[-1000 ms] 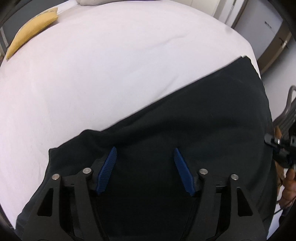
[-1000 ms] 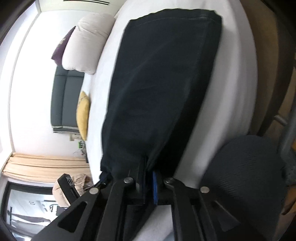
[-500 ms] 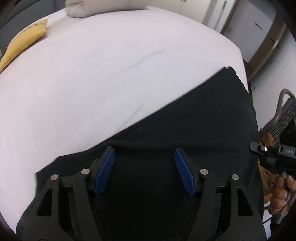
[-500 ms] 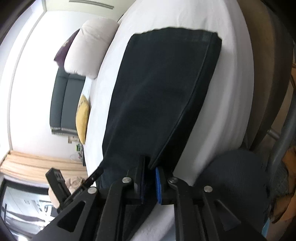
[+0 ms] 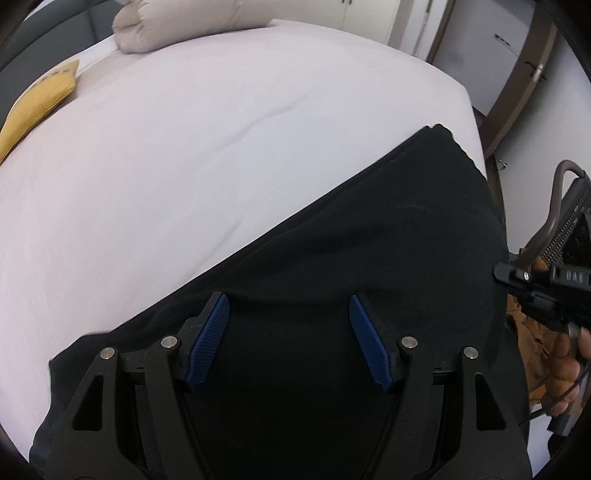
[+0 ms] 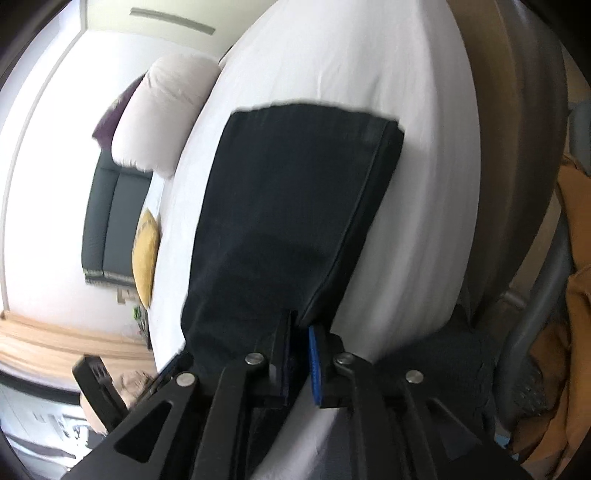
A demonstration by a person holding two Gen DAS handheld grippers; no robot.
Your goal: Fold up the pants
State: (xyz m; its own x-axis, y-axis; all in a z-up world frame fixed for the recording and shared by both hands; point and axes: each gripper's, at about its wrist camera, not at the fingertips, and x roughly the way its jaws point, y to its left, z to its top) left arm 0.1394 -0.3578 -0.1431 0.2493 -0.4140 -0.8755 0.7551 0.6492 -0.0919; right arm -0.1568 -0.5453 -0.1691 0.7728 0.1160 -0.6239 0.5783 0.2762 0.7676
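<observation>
My left claw (image 5: 288, 332) hangs with its blue pads spread wide over the black pants (image 5: 369, 258), gripping nothing. My right claw (image 6: 301, 363) is pinched tight on the pants' near edge (image 6: 288, 221). The pants lie lengthwise along the bed's (image 5: 184, 147) edge on the white sheet. Beyond them, at the bed's far end, sit a yellow cushion (image 5: 33, 107) and a pale pillow (image 5: 177, 26).
</observation>
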